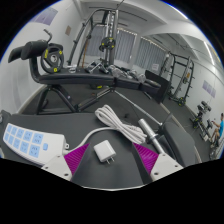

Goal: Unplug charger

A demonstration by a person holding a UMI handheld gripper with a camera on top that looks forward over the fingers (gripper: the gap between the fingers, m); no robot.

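The room is a gym; exercise machines point(105, 45) stand well beyond the work surface. The treadmill deck point(70, 108), dark and flat, carries the task's things. A white console point(28, 140) lies at its near left edge. A white cable point(118, 122) runs from the deck's middle toward the fingers. The charger point(103, 151), a small white block, sits at the near edge between the pads point(76, 158).

The gripper point(108, 160) is released: a gap shows at either side of the charger. The charger is probably light, rigid and smooth. Grip its flat sides, not the limp cable.
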